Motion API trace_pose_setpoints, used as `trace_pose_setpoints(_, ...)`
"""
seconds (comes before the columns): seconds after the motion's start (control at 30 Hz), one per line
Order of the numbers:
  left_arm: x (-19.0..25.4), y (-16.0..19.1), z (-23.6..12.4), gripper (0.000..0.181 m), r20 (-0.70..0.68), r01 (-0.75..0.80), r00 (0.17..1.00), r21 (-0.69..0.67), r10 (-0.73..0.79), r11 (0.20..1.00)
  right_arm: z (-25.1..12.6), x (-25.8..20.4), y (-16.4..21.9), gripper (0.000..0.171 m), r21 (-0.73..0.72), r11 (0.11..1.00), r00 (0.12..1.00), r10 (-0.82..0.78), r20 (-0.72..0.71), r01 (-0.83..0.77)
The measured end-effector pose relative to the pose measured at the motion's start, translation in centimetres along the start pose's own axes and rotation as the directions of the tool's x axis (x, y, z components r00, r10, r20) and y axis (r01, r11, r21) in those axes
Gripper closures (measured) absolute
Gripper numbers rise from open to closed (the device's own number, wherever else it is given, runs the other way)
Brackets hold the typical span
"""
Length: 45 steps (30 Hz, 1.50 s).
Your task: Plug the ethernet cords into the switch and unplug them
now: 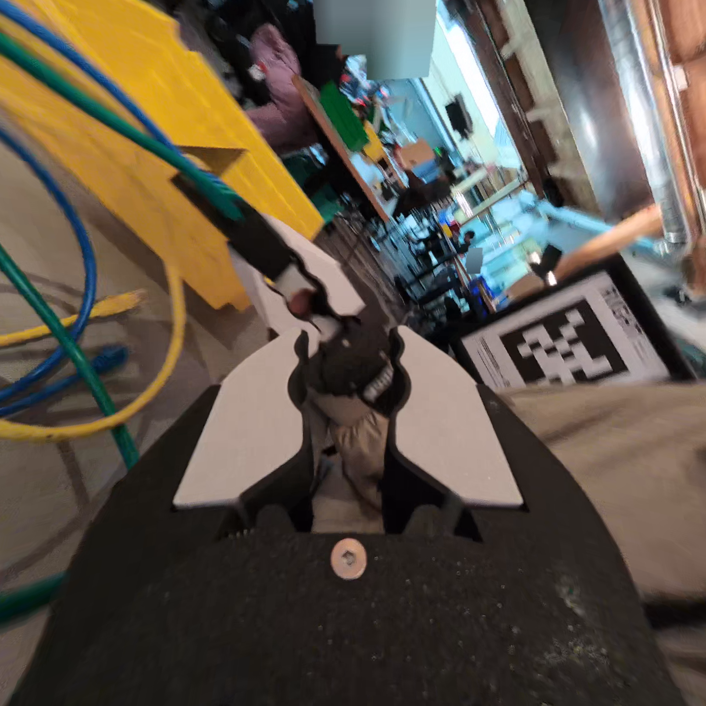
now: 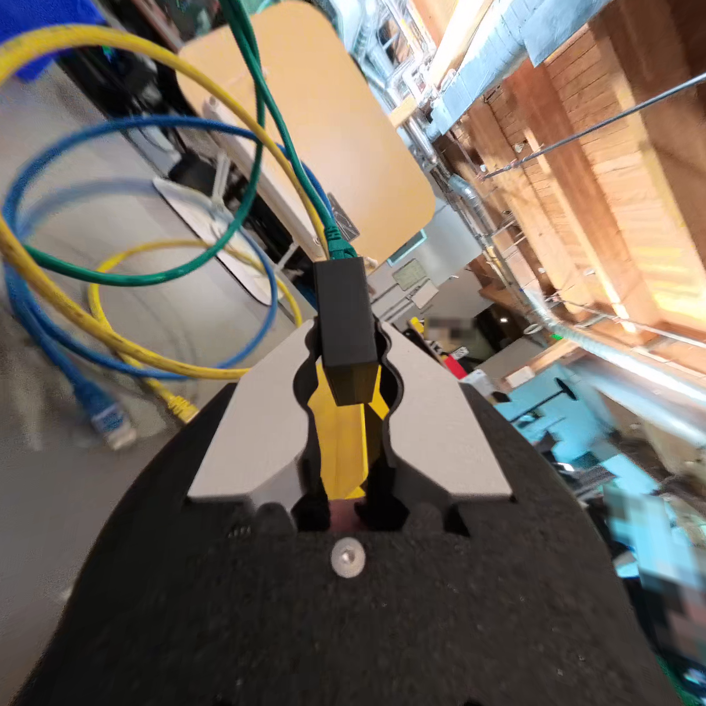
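My right gripper [image 2: 347,328] is shut on the small black switch [image 2: 345,324] and holds it upright above the grey table. A green cord's plug [image 2: 338,244] sits in the switch's far end. The yellow cord [image 2: 76,317] and the blue cord [image 2: 38,179] loop at the left, with a loose yellow plug [image 2: 179,407] and a loose blue plug [image 2: 107,420] on the table. My left gripper [image 1: 349,336] is open and empty, just short of the right gripper's white fingers [image 1: 336,279], which hold the switch [image 1: 252,233] with the green plug [image 1: 225,195] in it.
A yellow bin [image 1: 153,114] stands behind the switch in the left wrist view. A framed black-and-white marker board [image 1: 565,344] stands at the right. Loose yellow [image 1: 122,301] and blue [image 1: 110,357] plugs lie on the table. A tan board [image 2: 324,114] is behind the cords.
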State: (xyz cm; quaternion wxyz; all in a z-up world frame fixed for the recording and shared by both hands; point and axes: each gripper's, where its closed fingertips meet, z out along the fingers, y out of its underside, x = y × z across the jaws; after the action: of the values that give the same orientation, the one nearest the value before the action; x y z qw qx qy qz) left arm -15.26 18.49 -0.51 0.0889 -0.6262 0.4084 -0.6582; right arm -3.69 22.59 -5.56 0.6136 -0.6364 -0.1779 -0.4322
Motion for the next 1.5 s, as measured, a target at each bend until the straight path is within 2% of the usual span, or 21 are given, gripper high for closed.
trace_pose_setpoints(0.1, 3.4, -0.7, -4.4, 0.141, -0.014, -0.197, 0.980, 0.034, 0.197, 0.980, -0.7, 1.1, -0.6, 0.144, 0.064, 0.986, 0.987, 0.149, 0.051, -0.152)
trace_pose_setpoints(0.17, 3.0, -2.4, -8.4, 0.141, 0.081, -0.248, 0.968, 0.130, 0.239, 0.960, -1.1, 1.6, -1.3, 0.144, 0.096, 0.961, 0.963, 0.253, 0.090, -0.261)
trace_pose_setpoints(0.23, 1.8, -3.6, -12.7, 0.142, 0.141, -0.245, 0.966, 0.244, 0.216, 0.938, -1.4, 2.1, -2.3, 0.145, 0.120, 0.894, 0.898, 0.414, 0.148, -0.432)
trace_pose_setpoints(0.37, -3.1, -3.9, -19.8, 0.140, 0.248, -0.180, 0.965, 0.416, 0.079, 0.891, -1.6, 2.8, -4.2, 0.144, 0.089, 0.589, 0.576, 0.731, 0.366, -0.803)
trace_pose_setpoints(0.43, -5.6, -3.4, -21.1, 0.139, 0.292, -0.170, 0.955, 0.429, 0.042, 0.887, -1.6, 2.3, -5.1, 0.145, -0.011, 0.376, 0.319, 0.801, 0.506, -0.927)
trace_pose_setpoints(0.5, -6.7, -2.8, -20.5, 0.136, 0.288, -0.171, 0.956, 0.388, 0.056, 0.906, -1.8, 1.5, -6.1, 0.145, -0.123, 0.210, 0.095, 0.793, 0.602, -0.970)
trace_pose_setpoints(0.67, -6.0, -2.3, -15.5, 0.138, 0.149, -0.225, 0.970, 0.257, 0.192, 0.940, -2.6, 0.2, -9.3, 0.146, -0.324, -0.024, -0.259, 0.656, 0.709, -0.946)
trace_pose_setpoints(0.7, -6.0, -2.6, -14.5, 0.138, 0.127, -0.238, 0.969, 0.250, 0.212, 0.938, -2.7, 0.0, -9.9, 0.146, -0.354, -0.048, -0.305, 0.622, 0.721, -0.934)
trace_pose_setpoints(0.8, -5.3, -2.6, -10.7, 0.137, 0.001, -0.248, 0.967, 0.204, 0.253, 0.947, -3.0, -1.0, -11.6, 0.145, -0.395, -0.048, -0.350, 0.567, 0.745, -0.918)
trace_pose_setpoints(0.9, -3.4, -1.3, -7.1, 0.132, -0.156, -0.270, 0.943, 0.156, 0.293, 0.950, -2.7, -1.5, -12.3, 0.145, -0.413, -0.082, -0.387, 0.553, 0.738, -0.907)
trace_pose_setpoints(1.0, -3.2, -1.0, -5.0, 0.132, -0.144, -0.301, 0.933, 0.188, 0.329, 0.935, -2.6, -1.9, -12.4, 0.145, -0.416, -0.088, -0.391, 0.557, 0.733, -0.905)
trace_pose_setpoints(1.1, -2.9, -1.3, -4.2, 0.133, -0.184, -0.246, 0.937, 0.255, 0.296, 0.935, -3.0, -2.9, -12.6, 0.145, -0.433, -0.068, -0.395, 0.555, 0.732, -0.899)
trace_pose_setpoints(1.2, -3.0, -0.7, -3.3, 0.135, -0.213, -0.226, 0.936, 0.246, 0.280, 0.943, -3.2, -3.6, -12.8, 0.145, -0.443, -0.068, -0.402, 0.559, 0.725, -0.894)
trace_pose_setpoints(1.27, -2.6, -0.4, -3.0, 0.150, -0.236, -0.218, 0.931, 0.257, 0.279, 0.942, -3.3, -3.9, -12.8, 0.146, -0.437, -0.062, -0.392, 0.569, 0.723, -0.897)
trace_pose_setpoints(1.4, -2.9, -0.3, -2.9, 0.152, -0.182, -0.251, 0.935, 0.269, 0.305, 0.930, -3.3, -4.2, -12.9, 0.145, -0.415, -0.029, -0.352, 0.584, 0.732, -0.909)
trace_pose_setpoints(1.5, -3.1, 0.0, -2.9, 0.152, -0.133, -0.302, 0.931, 0.240, 0.340, 0.922, -3.4, -4.4, -12.8, 0.145, -0.428, -0.027, -0.366, 0.570, 0.736, -0.903)
